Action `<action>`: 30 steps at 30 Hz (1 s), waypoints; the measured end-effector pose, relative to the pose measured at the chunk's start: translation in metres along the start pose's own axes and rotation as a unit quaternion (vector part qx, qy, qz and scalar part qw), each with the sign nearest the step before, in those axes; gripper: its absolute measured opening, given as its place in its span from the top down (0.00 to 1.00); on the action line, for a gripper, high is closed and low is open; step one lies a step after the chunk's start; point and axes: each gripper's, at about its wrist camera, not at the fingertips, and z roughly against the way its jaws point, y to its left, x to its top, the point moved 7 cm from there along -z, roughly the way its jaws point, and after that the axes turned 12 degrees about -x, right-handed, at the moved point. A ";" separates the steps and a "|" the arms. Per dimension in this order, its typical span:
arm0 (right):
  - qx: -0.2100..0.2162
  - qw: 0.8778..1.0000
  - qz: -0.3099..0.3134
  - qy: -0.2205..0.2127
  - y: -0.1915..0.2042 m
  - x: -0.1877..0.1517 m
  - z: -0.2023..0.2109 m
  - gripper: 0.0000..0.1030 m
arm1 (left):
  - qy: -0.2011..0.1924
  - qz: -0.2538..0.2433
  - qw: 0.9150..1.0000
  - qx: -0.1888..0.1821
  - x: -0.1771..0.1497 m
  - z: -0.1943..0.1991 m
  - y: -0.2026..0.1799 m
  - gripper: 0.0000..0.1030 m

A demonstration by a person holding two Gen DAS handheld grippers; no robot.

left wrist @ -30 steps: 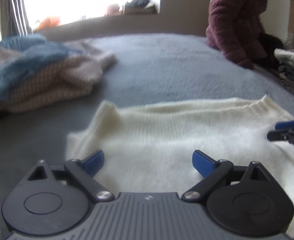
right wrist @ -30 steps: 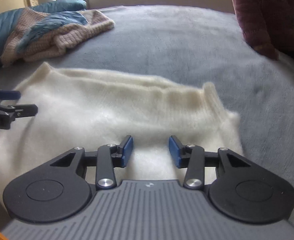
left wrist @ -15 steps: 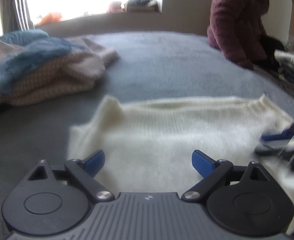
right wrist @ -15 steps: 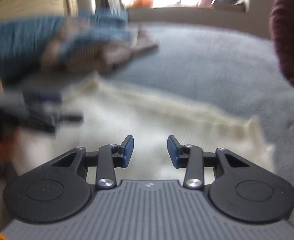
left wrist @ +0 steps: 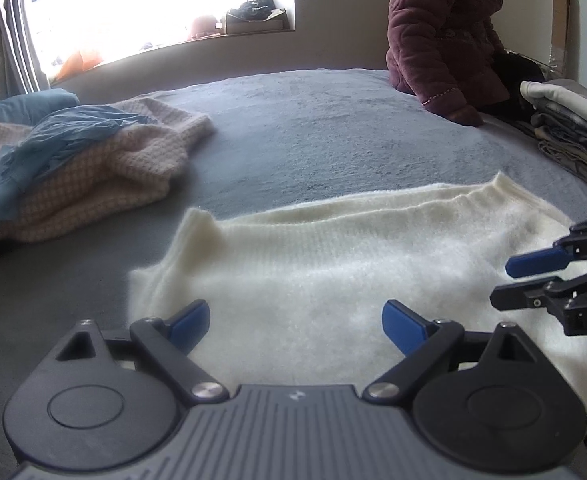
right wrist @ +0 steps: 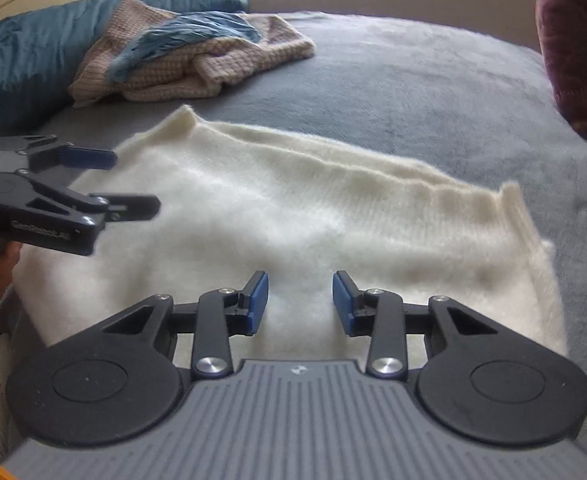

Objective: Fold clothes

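Observation:
A cream knitted sweater (left wrist: pixel 333 264) lies flat on the grey bed cover, also spread across the right wrist view as the sweater (right wrist: pixel 293 216). My left gripper (left wrist: pixel 295 318) hovers over its near left part, wide open with nothing between the blue pads. My right gripper (right wrist: pixel 300 302) hangs over the near right part, jaws partly apart and empty. From the left wrist camera the right gripper (left wrist: pixel 521 276) enters at the right edge. Seen from the right wrist camera, the left gripper (right wrist: pixel 133 180) reaches in from the left, a hand on its handle.
A pile of a pink-beige knit and blue cloth (left wrist: pixel 73 160) lies at the back left of the bed (left wrist: pixel 333 120). A person in a maroon padded jacket (left wrist: pixel 445 32) stands at the far right. Folded clothes (left wrist: pixel 573 128) are stacked at the right edge.
My right gripper swung to the left, nearer the left gripper, and its jaws narrowed slightly. The left gripper has stayed in place and open. The sweater has not moved.

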 end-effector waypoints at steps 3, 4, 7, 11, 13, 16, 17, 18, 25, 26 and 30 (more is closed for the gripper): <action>0.001 1.000 0.006 -0.006 0.004 0.002 0.002 0.66 | 0.003 -0.003 1.000 -0.002 -0.001 0.001 -0.002 0.09; 0.001 1.000 0.007 -0.006 0.005 0.002 0.003 0.66 | 0.004 -0.004 1.000 -0.003 -0.001 0.001 -0.003 0.09; 0.002 1.000 0.006 -0.005 0.006 0.002 0.002 0.66 | 0.010 -0.004 1.000 -0.005 -0.003 0.000 -0.005 0.09; 0.001 1.000 0.005 -0.001 0.005 0.000 0.003 0.66 | 0.016 -0.005 1.000 -0.006 -0.006 -0.002 -0.006 0.09; 0.001 1.000 0.004 0.000 0.005 0.000 0.002 0.66 | 0.017 -0.006 1.000 -0.006 -0.006 -0.003 -0.006 0.09; 0.002 1.000 0.001 0.002 0.005 -0.001 0.001 0.66 | 0.020 -0.005 1.000 -0.007 -0.007 -0.004 -0.006 0.09; 0.002 1.000 0.000 0.004 0.005 -0.001 0.000 0.66 | 0.022 -0.004 1.000 -0.007 -0.007 -0.005 -0.005 0.09; 0.002 1.000 -0.001 0.006 0.005 -0.002 0.000 0.66 | 0.024 -0.003 1.000 -0.007 -0.008 -0.005 -0.006 0.09; -0.002 1.000 -0.004 0.018 0.001 -0.005 -0.006 0.66 | 0.033 0.000 0.999 -0.013 -0.012 -0.010 -0.005 0.09; -0.002 1.000 -0.006 0.024 0.000 -0.006 -0.009 0.67 | 0.034 0.003 0.999 -0.014 -0.013 -0.010 -0.004 0.09; -0.003 1.000 -0.010 0.028 0.000 -0.008 -0.010 0.67 | 0.029 0.004 0.999 -0.012 -0.012 -0.008 -0.004 0.09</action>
